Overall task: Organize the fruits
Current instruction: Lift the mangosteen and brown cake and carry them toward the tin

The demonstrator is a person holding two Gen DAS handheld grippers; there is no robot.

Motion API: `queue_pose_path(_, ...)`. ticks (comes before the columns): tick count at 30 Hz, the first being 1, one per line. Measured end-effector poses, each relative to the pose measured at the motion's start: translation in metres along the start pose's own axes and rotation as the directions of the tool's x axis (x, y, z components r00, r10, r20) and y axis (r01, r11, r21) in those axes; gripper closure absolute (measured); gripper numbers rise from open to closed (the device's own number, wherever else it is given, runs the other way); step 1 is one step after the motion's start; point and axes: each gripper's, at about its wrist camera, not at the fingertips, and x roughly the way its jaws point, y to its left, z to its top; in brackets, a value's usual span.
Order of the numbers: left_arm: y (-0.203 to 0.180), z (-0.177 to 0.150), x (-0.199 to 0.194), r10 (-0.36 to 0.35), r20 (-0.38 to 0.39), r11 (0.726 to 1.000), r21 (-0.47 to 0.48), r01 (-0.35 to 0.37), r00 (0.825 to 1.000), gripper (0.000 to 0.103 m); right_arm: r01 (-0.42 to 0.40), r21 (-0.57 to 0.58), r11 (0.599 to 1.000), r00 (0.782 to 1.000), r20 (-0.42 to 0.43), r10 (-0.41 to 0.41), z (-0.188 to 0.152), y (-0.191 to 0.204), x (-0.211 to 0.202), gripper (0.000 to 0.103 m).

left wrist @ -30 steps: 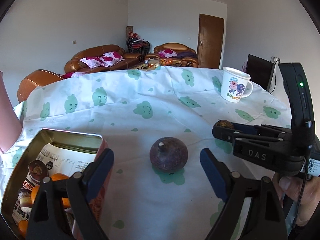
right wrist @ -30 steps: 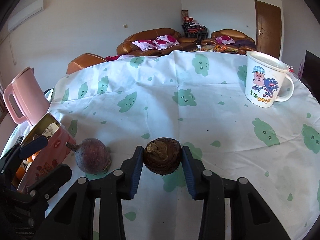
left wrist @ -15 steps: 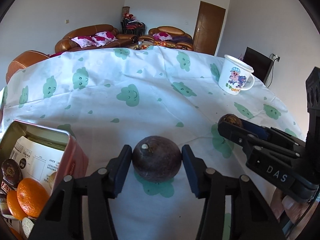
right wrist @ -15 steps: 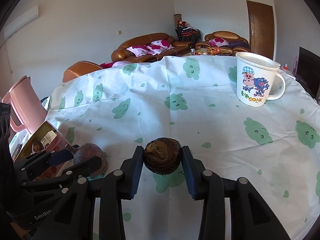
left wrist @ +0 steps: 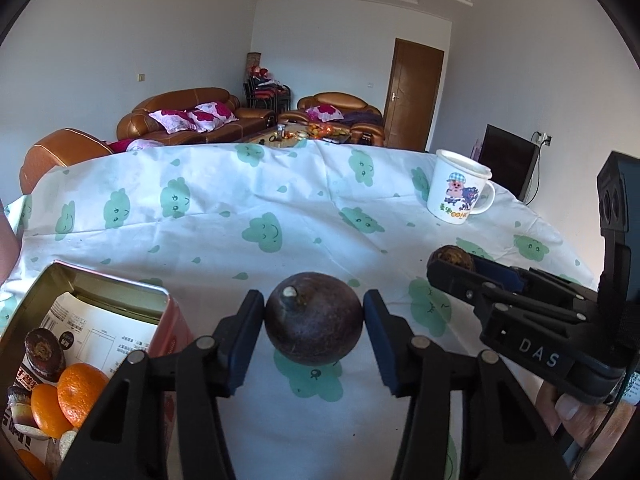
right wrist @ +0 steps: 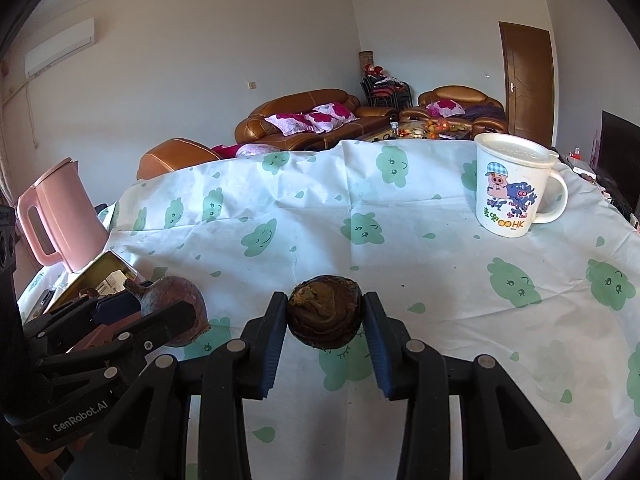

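Observation:
My left gripper [left wrist: 314,322] is shut on a dark purple round fruit [left wrist: 314,318] with a pale stem stub and holds it above the tablecloth. It also shows in the right wrist view [right wrist: 170,306]. My right gripper [right wrist: 324,322] is shut on a brown wrinkled fruit [right wrist: 324,316], also lifted; this fruit shows in the left wrist view [left wrist: 456,256]. An open pink tin [left wrist: 100,284] at the lower left holds oranges [left wrist: 76,392] and other fruit. The tin shows in the right wrist view [right wrist: 100,276].
A white cartoon mug [right wrist: 512,188] stands at the right of the table, and shows in the left wrist view [left wrist: 458,188]. A pink kettle [right wrist: 56,216] stands at the left edge. The table has a white cloth with green cloud prints [left wrist: 264,200].
My left gripper closed on the purple fruit and has lifted it off the cloth. My right gripper kept its hold on the brown fruit and rose a little.

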Motion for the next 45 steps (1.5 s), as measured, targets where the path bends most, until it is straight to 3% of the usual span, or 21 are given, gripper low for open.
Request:
queue_pose_path(19,-0.013,-0.004,-0.022,0.053,0.118,0.996,0.066,-0.061,0.992,0.05,-0.011,-0.029,1.0,0.996,0.085,0.013,-0.001,0.005,-0.015,0.063)
queue_pose_path(45,-0.017,-0.011,-0.045,0.077,0.223,0.993,0.069,-0.094,0.972,0.05,0.009,-0.069,0.998,0.98,0.201,0.006,-0.006,0.013,-0.035,0.063)
